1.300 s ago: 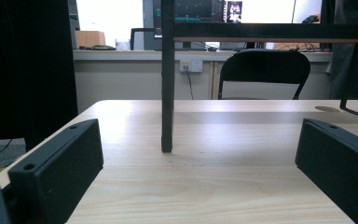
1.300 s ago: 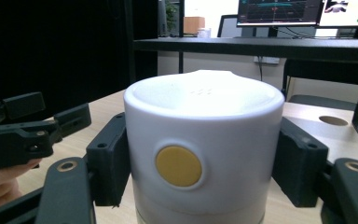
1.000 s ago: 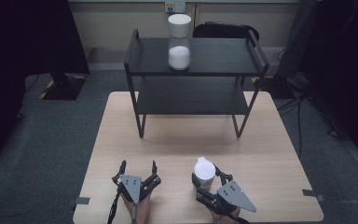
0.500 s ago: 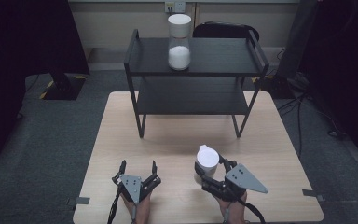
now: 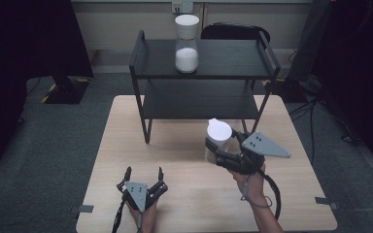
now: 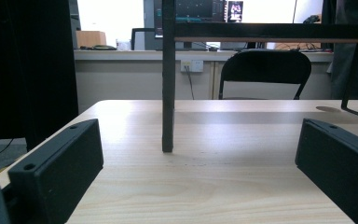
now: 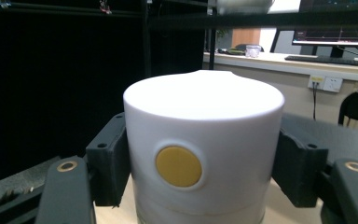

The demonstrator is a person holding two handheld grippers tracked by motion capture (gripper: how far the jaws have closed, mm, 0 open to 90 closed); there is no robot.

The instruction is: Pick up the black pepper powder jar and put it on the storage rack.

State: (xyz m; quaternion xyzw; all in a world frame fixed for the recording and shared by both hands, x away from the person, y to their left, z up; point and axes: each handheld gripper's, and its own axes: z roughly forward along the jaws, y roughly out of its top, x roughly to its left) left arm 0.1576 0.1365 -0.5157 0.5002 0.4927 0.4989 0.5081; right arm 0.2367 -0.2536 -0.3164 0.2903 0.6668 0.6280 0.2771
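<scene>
On the shelf (image 5: 209,58) stands a lidded jar (image 5: 186,43) w/ white powder in its lower half. Right gripper (image 5: 217,148) fingers clamp a white-lidded jar (image 5: 219,136), contents unclear; left gripper (image 5: 142,177) fingers wide apart, empty, on tabletop (image 5: 184,155).

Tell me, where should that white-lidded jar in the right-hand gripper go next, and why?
Probably onward and up toward the black shelf. The right gripper has its jaws shut on the jar, held above the table, and a matching jar stands on the top tier with room beside it. The left gripper rests open.
</scene>
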